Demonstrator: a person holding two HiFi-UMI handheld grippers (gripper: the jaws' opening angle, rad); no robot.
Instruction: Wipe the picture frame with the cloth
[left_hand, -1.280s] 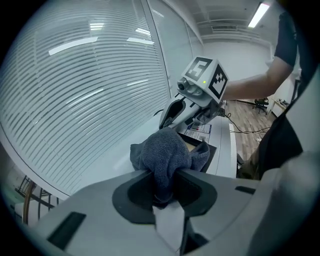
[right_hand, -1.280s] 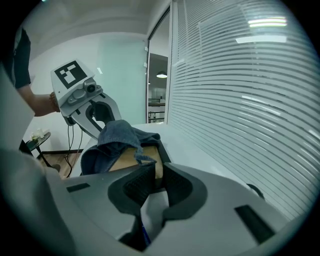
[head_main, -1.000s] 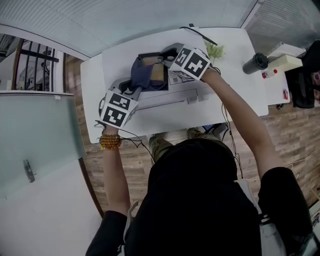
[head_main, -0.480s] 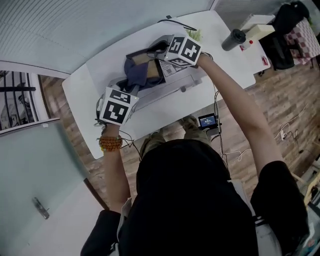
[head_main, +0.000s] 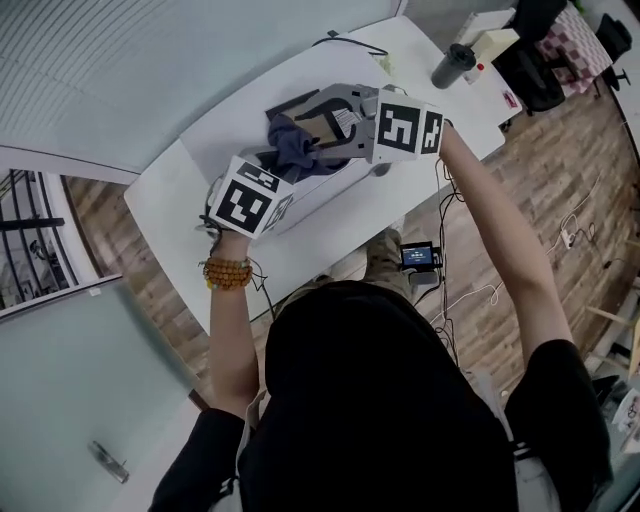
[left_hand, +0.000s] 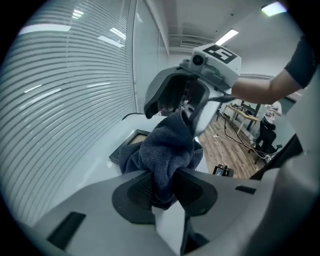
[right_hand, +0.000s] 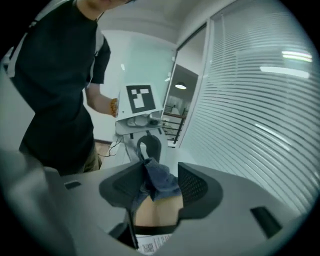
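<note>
Left tool (left_hand: 160, 189) on bunched navy cloth (left_hand: 167, 150)

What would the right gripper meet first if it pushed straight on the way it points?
The cloth: it bunches between the right gripper's jaws, which have just been opening. Behind it, roughly in line, is the left gripper; depth unclear.
</note>
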